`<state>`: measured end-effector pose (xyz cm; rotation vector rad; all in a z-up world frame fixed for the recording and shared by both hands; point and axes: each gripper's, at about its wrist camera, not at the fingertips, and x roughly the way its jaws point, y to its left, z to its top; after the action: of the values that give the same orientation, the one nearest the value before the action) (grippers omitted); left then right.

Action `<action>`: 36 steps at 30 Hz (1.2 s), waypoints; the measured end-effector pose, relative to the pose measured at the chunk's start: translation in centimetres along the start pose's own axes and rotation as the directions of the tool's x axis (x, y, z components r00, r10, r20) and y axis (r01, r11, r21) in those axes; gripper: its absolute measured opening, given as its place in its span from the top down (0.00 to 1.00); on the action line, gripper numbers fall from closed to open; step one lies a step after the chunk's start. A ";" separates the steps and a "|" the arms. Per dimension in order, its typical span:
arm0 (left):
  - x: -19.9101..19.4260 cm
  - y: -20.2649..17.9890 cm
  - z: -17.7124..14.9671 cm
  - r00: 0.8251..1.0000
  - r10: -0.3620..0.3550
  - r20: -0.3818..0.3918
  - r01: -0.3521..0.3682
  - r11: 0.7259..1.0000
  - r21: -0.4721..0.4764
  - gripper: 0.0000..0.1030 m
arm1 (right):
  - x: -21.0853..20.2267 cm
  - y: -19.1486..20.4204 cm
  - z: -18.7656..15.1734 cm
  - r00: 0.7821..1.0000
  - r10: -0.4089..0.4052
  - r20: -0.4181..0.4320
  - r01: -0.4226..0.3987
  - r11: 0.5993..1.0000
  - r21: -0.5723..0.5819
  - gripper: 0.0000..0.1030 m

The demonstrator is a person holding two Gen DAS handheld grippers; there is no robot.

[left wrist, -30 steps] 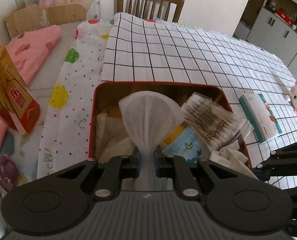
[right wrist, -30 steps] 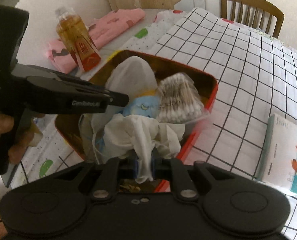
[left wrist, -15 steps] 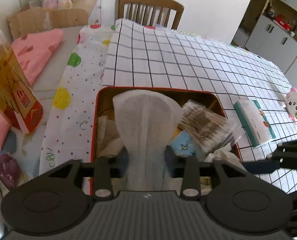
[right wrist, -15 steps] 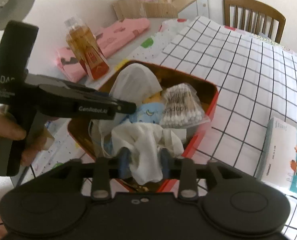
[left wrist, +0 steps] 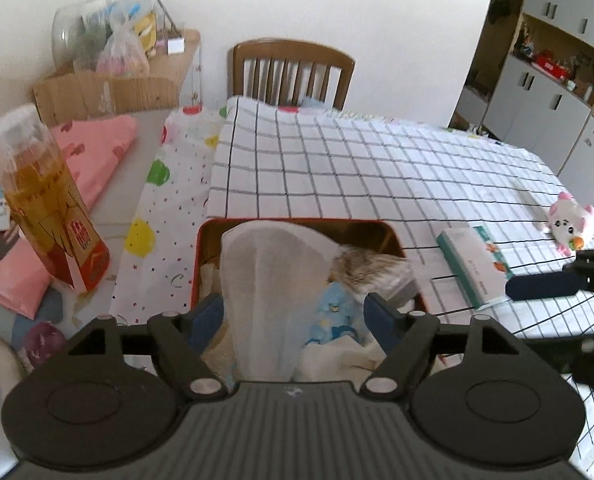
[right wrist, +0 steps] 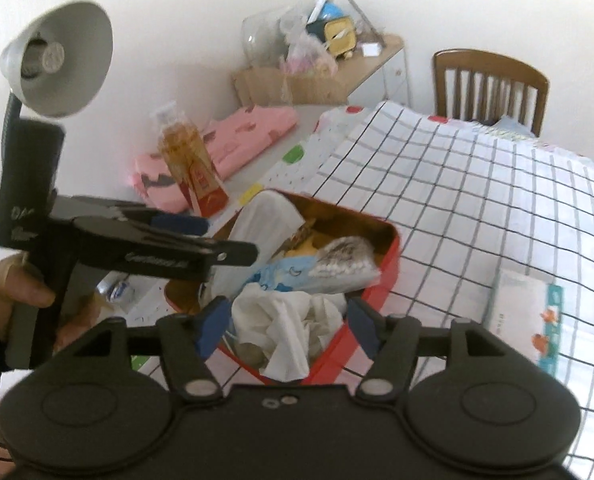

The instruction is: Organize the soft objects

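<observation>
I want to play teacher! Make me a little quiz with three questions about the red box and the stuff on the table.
1. True or false: the left gripper is squeezing the white mesh cloth.
2. Which of these lies in the red tin? A) the plush toy B) the bag of cotton swabs C) the oil bottle
3. Fill in: the tissue pack lies on the ____ tablecloth, outside the tin.

Key: 1 false, both grippers' jaws stand wide apart; the right gripper frames a crumpled white cloth without pinching it. 2 B. 3 checked.
</observation>
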<state>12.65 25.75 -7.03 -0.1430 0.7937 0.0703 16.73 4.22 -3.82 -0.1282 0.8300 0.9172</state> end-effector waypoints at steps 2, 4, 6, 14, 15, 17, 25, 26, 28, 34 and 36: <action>-1.0 -0.8 -0.3 1.000 -0.006 0.016 0.006 1.000 0.006 0.25 | -1.1 -0.4 -0.3 0.999 -0.015 0.029 0.015 1.000 0.011 0.29; -1.8 -1.6 -0.6 1.000 -0.012 0.029 0.012 1.000 0.011 0.25 | -2.2 -0.7 -0.5 0.998 -0.029 0.055 0.028 0.999 0.019 0.27; -2.6 -2.5 -0.8 0.999 -0.009 0.038 0.009 1.000 0.015 0.24 | -3.4 -1.0 -0.9 0.996 -0.040 0.079 0.038 0.999 0.027 0.25; -5.1 -4.8 -1.7 0.997 -0.039 0.070 0.038 0.999 0.019 0.17 | -7.2 -1.2 -2.8 0.983 -0.092 0.161 0.087 0.995 0.037 0.16; -5.4 -5.0 -1.8 0.996 -0.038 0.077 0.037 0.999 0.019 0.17 | -7.6 -1.3 -3.1 0.980 -0.100 0.171 0.094 0.995 0.041 0.14; -5.9 -5.6 -1.9 0.995 -0.044 0.087 0.042 0.999 0.018 0.16 | -8.6 -1.3 -3.7 0.974 -0.122 0.194 0.114 0.992 0.048 0.09; -8.1 -8.5 -2.2 0.988 -0.045 0.147 0.040 0.998 0.039 0.00 | -12.1 -1.4 -5.6 0.947 -0.185 0.263 0.169 0.982 0.083 0.00; -8.3 -8.9 -2.2 0.988 -0.039 0.151 0.034 0.999 0.038 0.00 | -12.4 -1.5 -5.7 0.945 -0.189 0.266 0.172 0.981 0.087 0.00; -8.7 -9.7 -2.2 0.986 -0.025 0.164 0.019 0.999 0.037 0.00 | -12.9 -1.7 -6.1 0.939 -0.201 0.277 0.180 0.979 0.100 0.00; -9.7 -12.3 -2.9 0.981 0.024 0.191 -0.032 0.999 0.042 0.00 | -14.0 -2.8 -7.1 0.942 -0.207 0.264 0.183 0.976 0.115 0.00; -10.1 -13.3 -3.3 0.980 0.027 0.195 -0.037 0.998 0.049 0.00 | -14.4 -3.2 -7.4 0.939 -0.213 0.269 0.185 0.974 0.128 0.00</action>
<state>4.80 12.02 -0.73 -0.0727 0.6020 0.0925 10.03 -10.36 0.17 0.0076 0.5847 0.6806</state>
